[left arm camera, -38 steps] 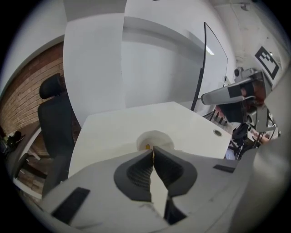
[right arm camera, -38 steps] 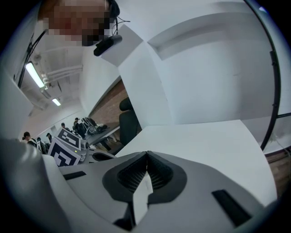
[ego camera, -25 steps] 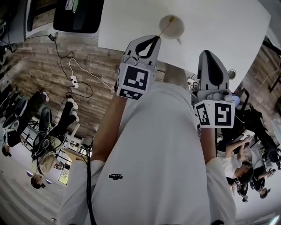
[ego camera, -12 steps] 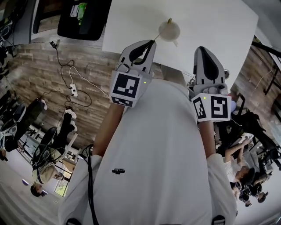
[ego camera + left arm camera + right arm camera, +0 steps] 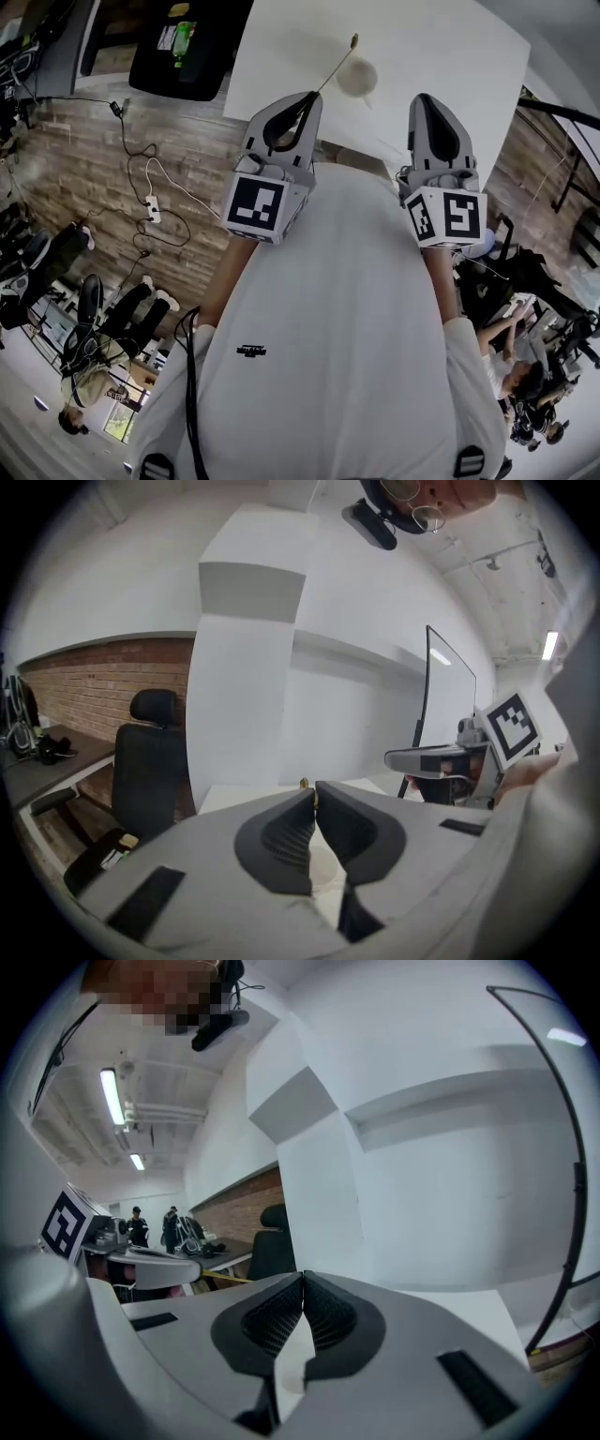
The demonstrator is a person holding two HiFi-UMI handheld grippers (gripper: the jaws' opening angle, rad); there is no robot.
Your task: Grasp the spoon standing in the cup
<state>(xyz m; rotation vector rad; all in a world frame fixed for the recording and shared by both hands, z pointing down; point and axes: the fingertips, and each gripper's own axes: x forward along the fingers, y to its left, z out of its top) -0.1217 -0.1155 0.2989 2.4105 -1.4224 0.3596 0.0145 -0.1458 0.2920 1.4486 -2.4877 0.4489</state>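
Observation:
A pale cup (image 5: pixel 358 77) stands on the white table (image 5: pixel 450 56). The thin spoon (image 5: pixel 337 64) slants from my left gripper's tips to a gold end beyond the cup's rim. Its shaft runs just left of the cup. My left gripper (image 5: pixel 315 96) is shut on the spoon's near end. In the left gripper view (image 5: pixel 314 796) the jaws meet, the gold tip of the spoon (image 5: pixel 303 783) pokes out above them, and the cup (image 5: pixel 324 866) shows pale below. My right gripper (image 5: pixel 427 99) hovers by the table's near edge, right of the cup. It is shut (image 5: pixel 302 1279) and holds nothing.
A black monitor (image 5: pixel 187 47) sits left of the table. Cables and a power strip (image 5: pixel 150 202) lie on the wood floor. A black office chair (image 5: pixel 155 761) stands to the left. People sit at desks far left and right (image 5: pixel 84 375).
The spoon's gold end has gone from over the cup's mouth to beyond its rim, still joined to the left jaw tips. Both grippers sit slightly lower and further left in the view.

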